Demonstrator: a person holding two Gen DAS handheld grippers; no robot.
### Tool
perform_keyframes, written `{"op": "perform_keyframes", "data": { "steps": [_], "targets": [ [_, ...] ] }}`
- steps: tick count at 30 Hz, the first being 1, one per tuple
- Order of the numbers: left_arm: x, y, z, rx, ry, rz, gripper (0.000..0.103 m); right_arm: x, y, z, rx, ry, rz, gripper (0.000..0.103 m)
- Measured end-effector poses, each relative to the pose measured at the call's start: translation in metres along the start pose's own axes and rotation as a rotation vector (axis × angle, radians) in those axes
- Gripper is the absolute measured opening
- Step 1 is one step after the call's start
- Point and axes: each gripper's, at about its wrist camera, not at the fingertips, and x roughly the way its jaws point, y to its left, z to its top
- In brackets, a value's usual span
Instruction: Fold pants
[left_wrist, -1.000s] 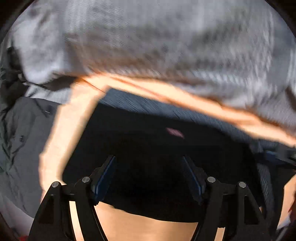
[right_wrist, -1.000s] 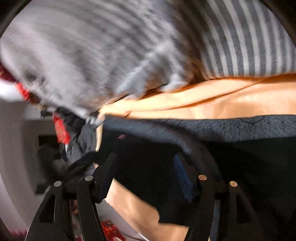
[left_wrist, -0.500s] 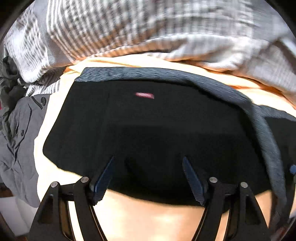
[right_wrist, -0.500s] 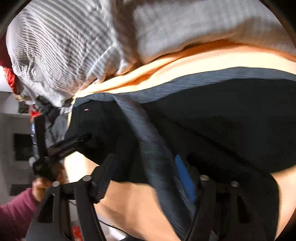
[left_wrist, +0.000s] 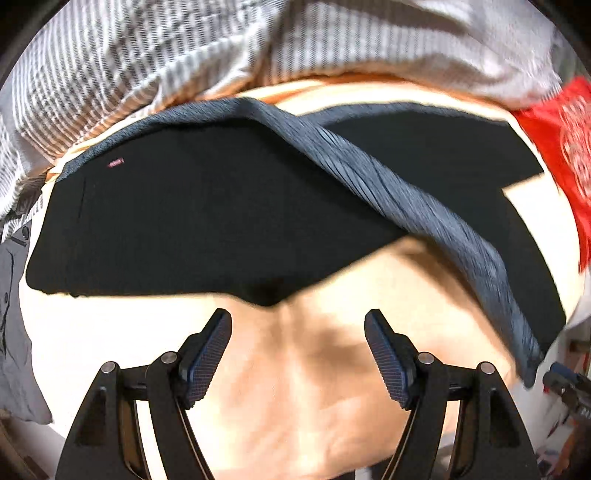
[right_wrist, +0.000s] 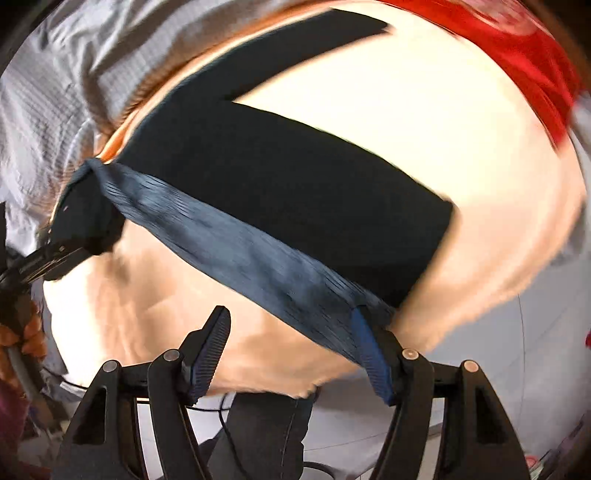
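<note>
Left tongs (left_wrist: 297, 349) nearest the left wrist camera, spread wide, nothing between the blue-padded fingers (left_wrist: 207, 354), hovering over bare pale peach cloth-covered surface (left_wrist: 295, 387). Can't tell if that is a bed or a bench. Just beyond the tips lies the near hem of the black pants (left_wrist: 192, 221), spread flat on the peach surface, small pink tag near the upper left corner. The ribbed dark-blue waistband (left_wrist: 413, 206) runs diagonally across from upper centre down to the lower right edge, lifted and motion-blurred.

Right wrist view: right tongs (right_wrist: 291, 349) also stand wide. The waistband (right_wrist: 258, 266) drapes against the inner face of the right-hand finger pad (right_wrist: 369, 354); the other finger is clear of the fabric, so no pinch. Behind the band, one black leg (right_wrist: 295, 177) stretches right across the peach surface (right_wrist: 406, 103), a second leg angles toward the top. Left tongs show small at the far left edge, near the waistband's end.

Farthest: grey-and-white striped cloth (left_wrist: 147, 66) heaped along the far edge, red printed fabric (left_wrist: 561, 140) at the right, grey buttoned garment (left_wrist: 11, 288) at the left.
</note>
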Motion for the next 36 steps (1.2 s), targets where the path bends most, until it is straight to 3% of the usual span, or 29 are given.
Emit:
{"op": "perform_keyframes", "data": {
  "steps": [6, 9, 14, 20, 22, 23, 26, 27, 31, 36],
  "targets": [
    [0.007, -0.015, -0.023, 0.025, 0.034, -0.012, 0.075, 0.018, -0.036, -0.023, 0.059, 0.003, -0.021, 0.072],
    [0.024, -0.031, -0.024, 0.027, 0.065, -0.016, 0.075, 0.025, -0.053, -0.026, 0.089, 0.020, 0.048, 0.072],
    [0.043, -0.070, -0.022, 0.016, 0.111, -0.022, 0.075, 0.039, -0.060, -0.023, 0.025, 0.068, 0.183, 0.071],
    [0.054, -0.115, -0.015, 0.036, 0.144, -0.025, 0.075, 0.044, -0.067, -0.010, 0.072, 0.074, 0.328, 0.063],
    [0.056, -0.127, -0.013, 0.039, 0.153, -0.027, 0.075, 0.049, -0.071, -0.008, 0.077, 0.094, 0.345, 0.057],
    [0.057, -0.132, -0.012, 0.040, 0.155, -0.028, 0.075, 0.053, -0.073, -0.008, 0.088, 0.107, 0.349, 0.050],
    [0.061, -0.146, -0.010, 0.052, 0.159, -0.026, 0.075, 0.057, -0.086, -0.009, 0.137, 0.160, 0.390, 0.017],
    [0.063, -0.150, -0.010, 0.055, 0.165, -0.024, 0.075, 0.057, -0.085, -0.009, 0.135, 0.170, 0.394, 0.010],
    [0.067, -0.165, -0.008, 0.048, 0.177, -0.048, 0.075, 0.042, -0.081, 0.000, 0.143, 0.170, 0.466, 0.006],
    [0.065, -0.188, 0.010, 0.010, 0.178, -0.117, 0.075, -0.009, -0.064, 0.056, 0.065, 0.062, 0.554, 0.003]
  ]
}}
